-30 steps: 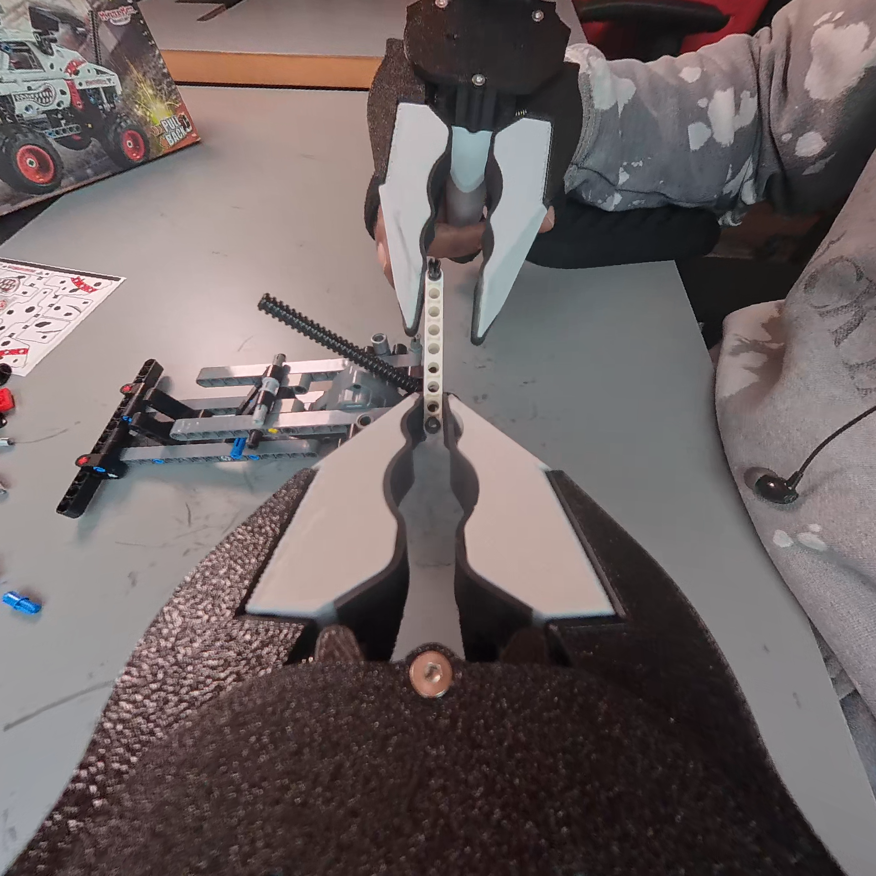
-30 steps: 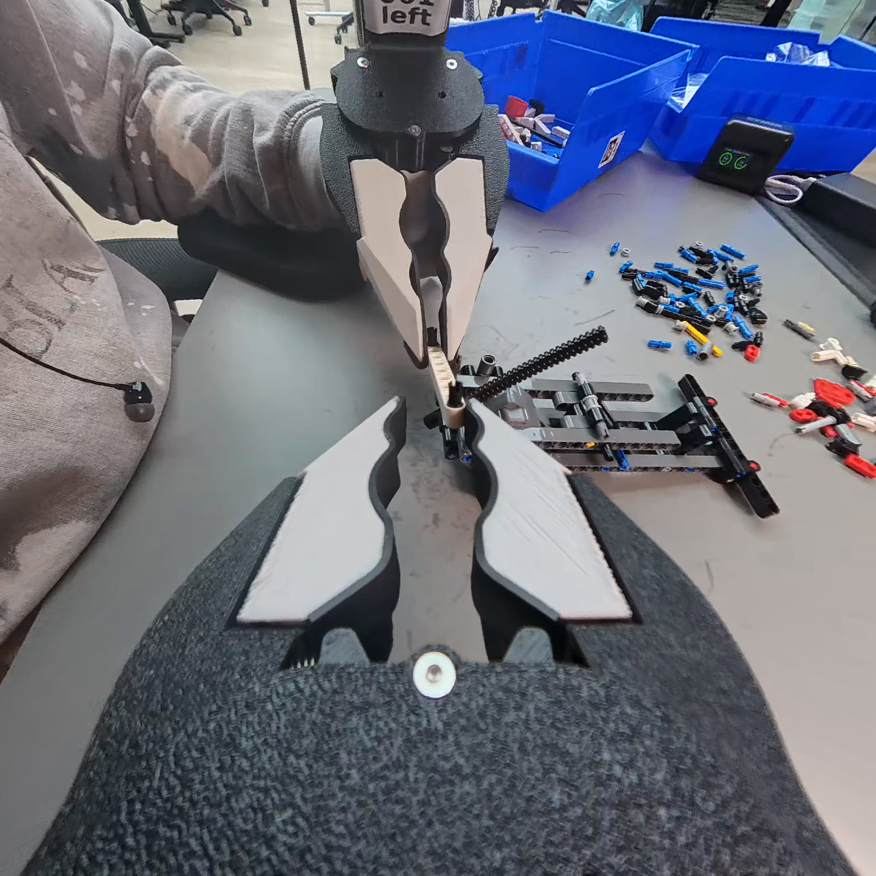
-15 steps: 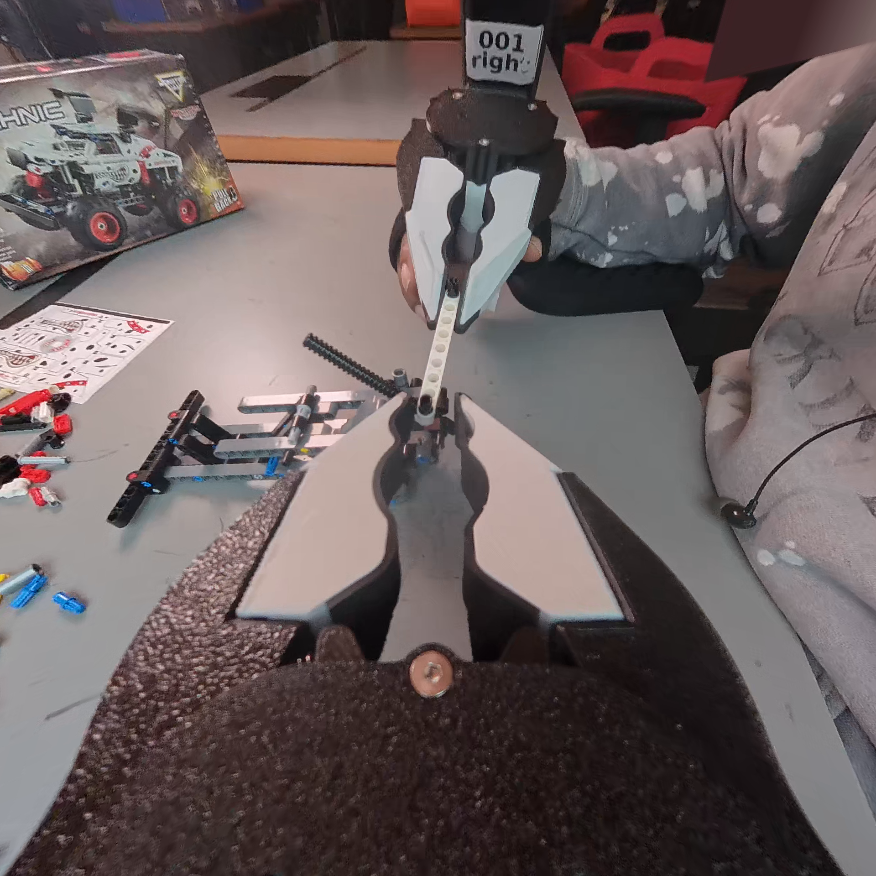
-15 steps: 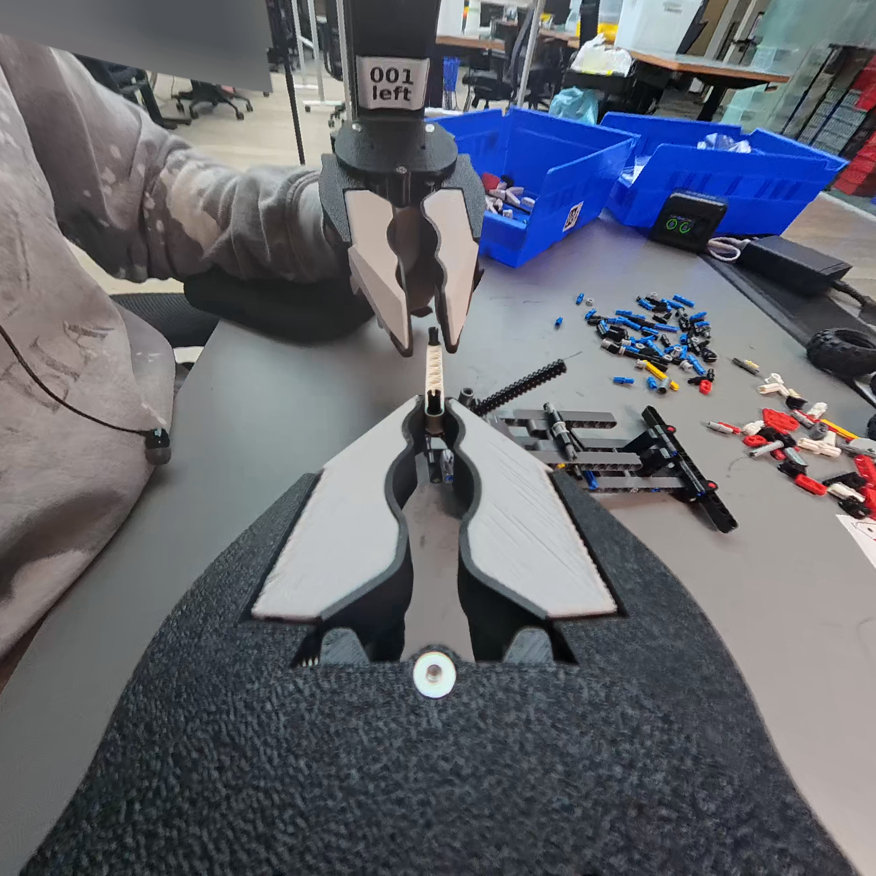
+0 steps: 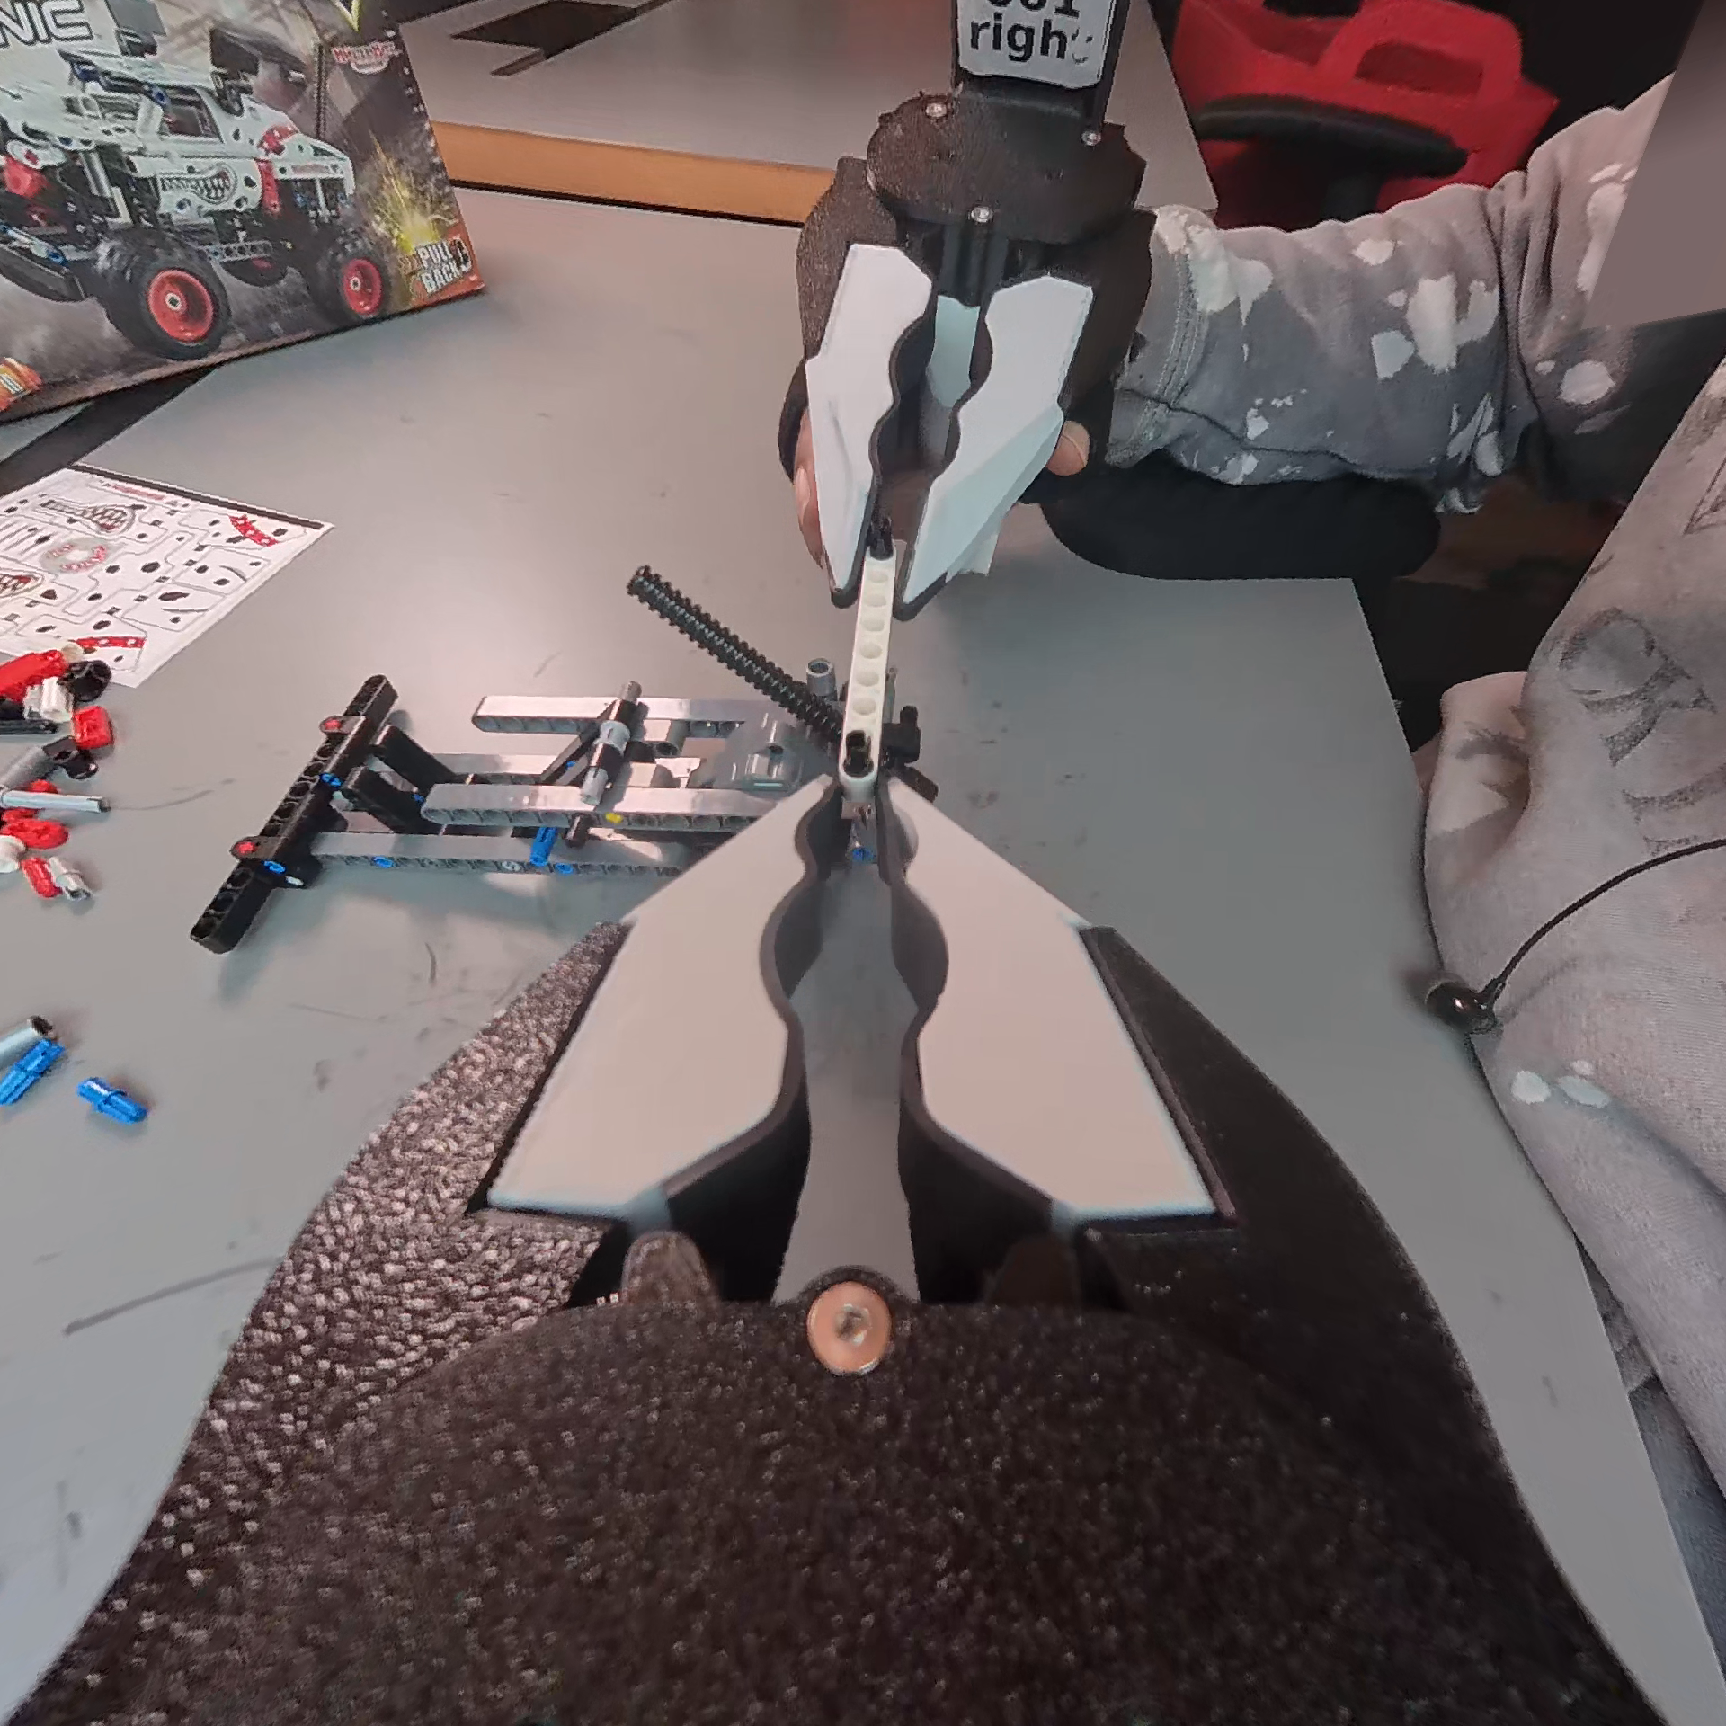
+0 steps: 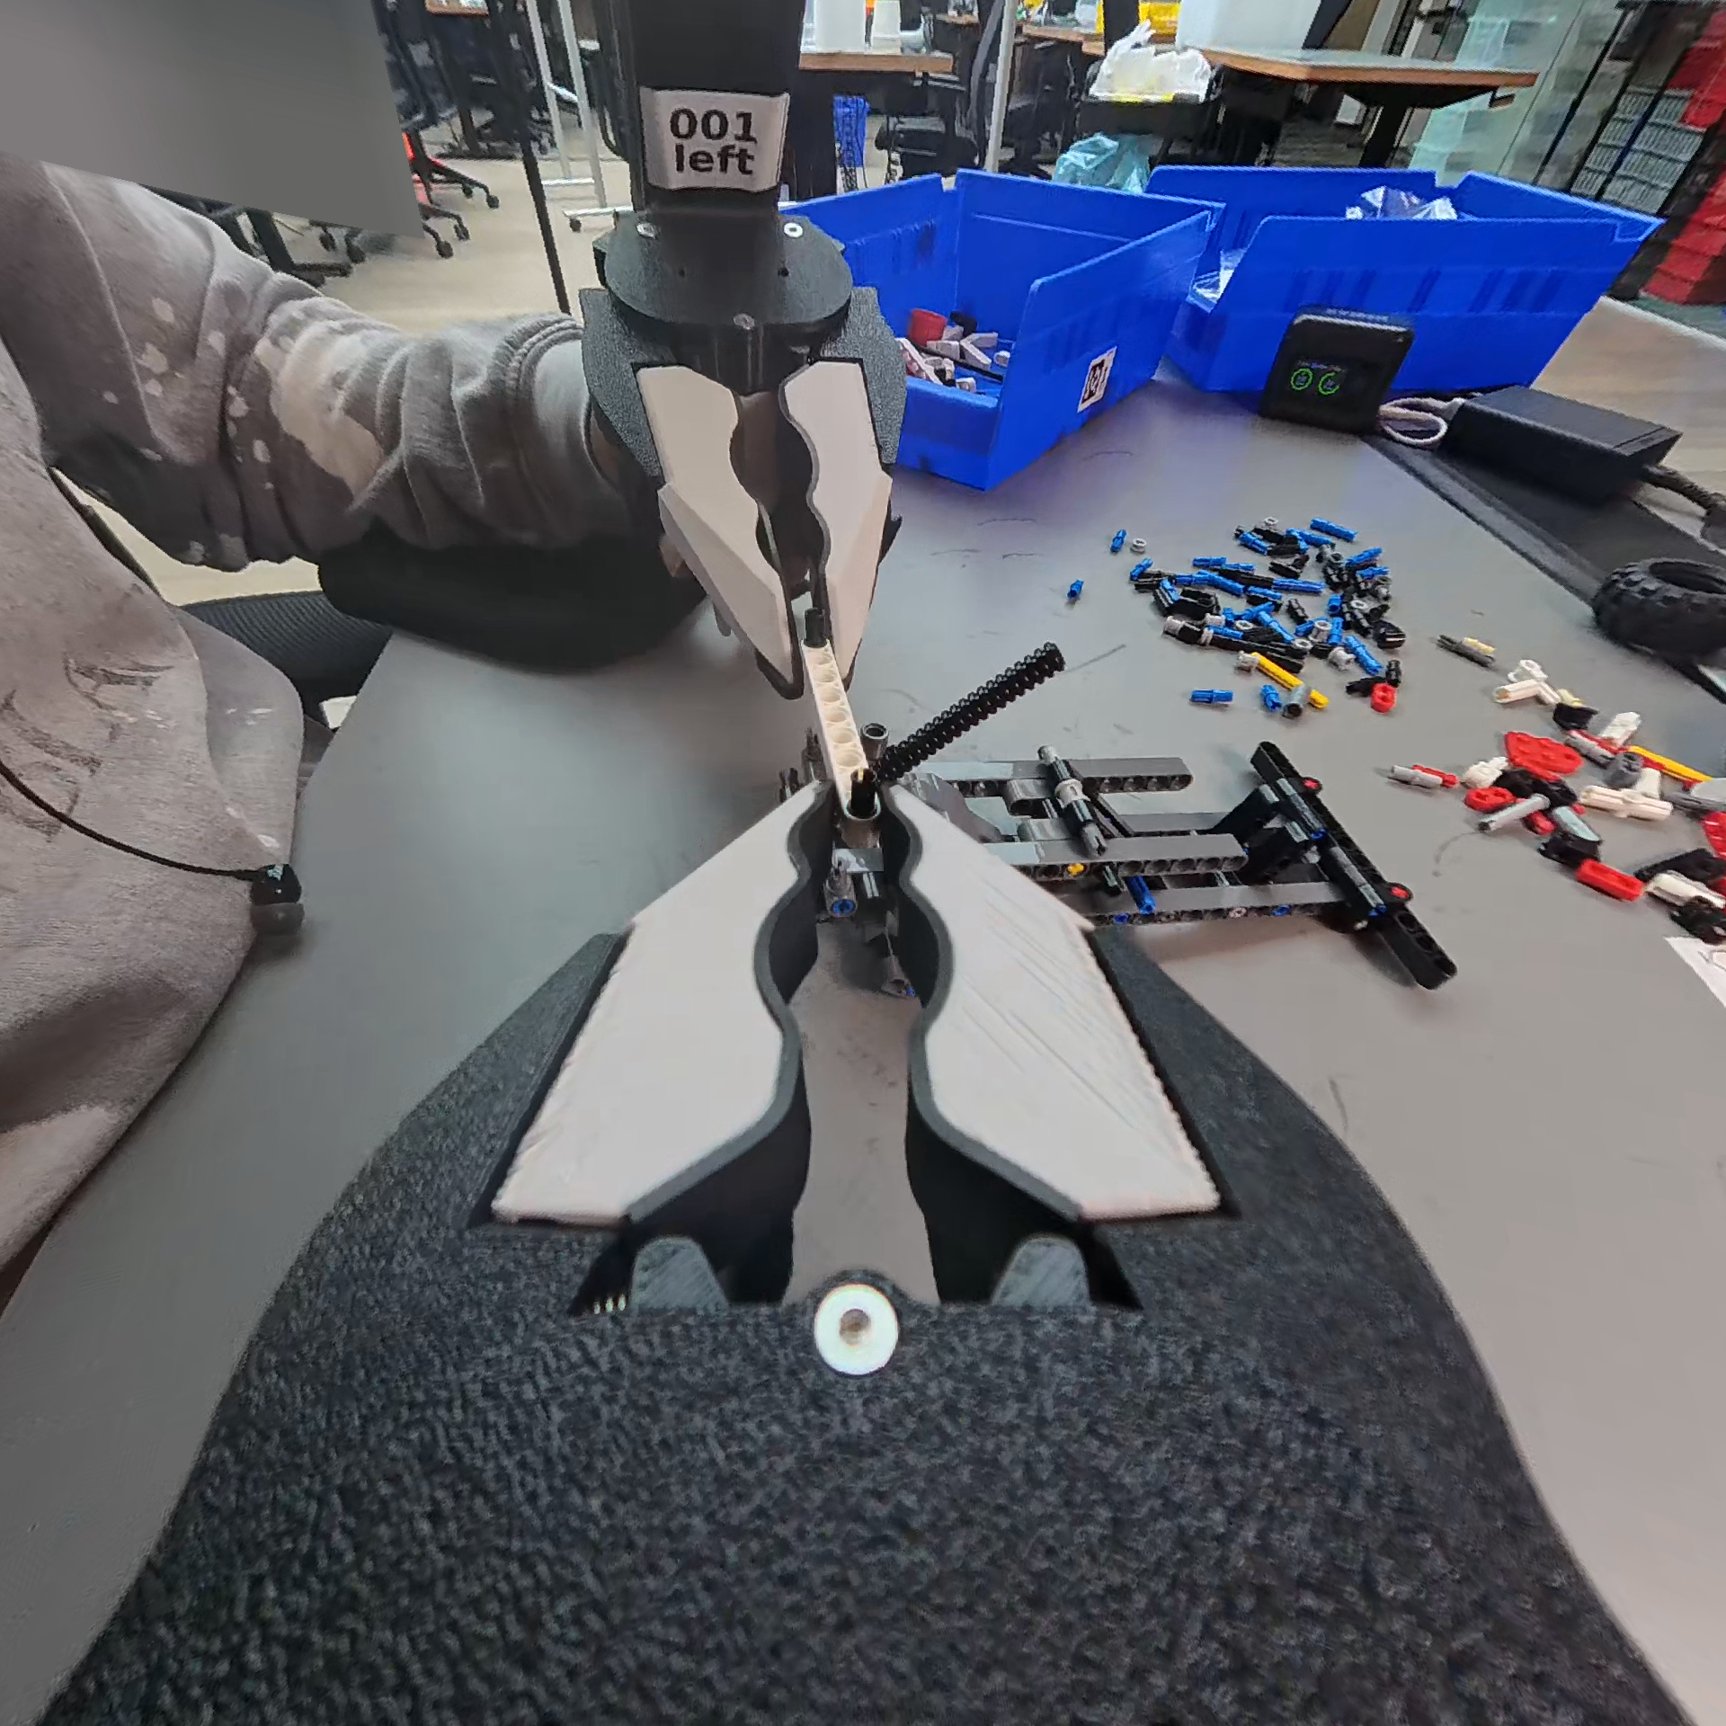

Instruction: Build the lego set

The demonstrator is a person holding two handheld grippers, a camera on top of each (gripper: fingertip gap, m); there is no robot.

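Observation:
A white holed beam [image 5: 869,654] stands tilted over the near end of the grey and black chassis [image 5: 523,803], which lies on the table. My left gripper [image 5: 857,803] is shut on one end of the beam. My right gripper [image 5: 875,593] is shut on the other end, which carries a black pin. In the right wrist view the right gripper [image 6: 859,794] pinches the beam [image 6: 836,710] near its pin, the left gripper [image 6: 814,663] holds the far end, and the chassis [image 6: 1167,841] lies to the right. A black toothed rod [image 6: 971,710] slants up from the chassis.
The set's box [image 5: 187,187] and a sticker sheet [image 5: 121,560] lie far left. Loose red parts [image 5: 47,747] and blue pins [image 5: 112,1097] lie nearby. Blue bins [image 6: 1027,308], a pile of pins [image 6: 1280,598], red and white parts [image 6: 1588,794] and a tyre [image 6: 1662,607] are to the right. Left tips to right tips: about 5 centimeters.
A second ago my right gripper was open around the beam's end; it has shut on it. My left gripper stayed shut on the beam. The beam now leans slightly.

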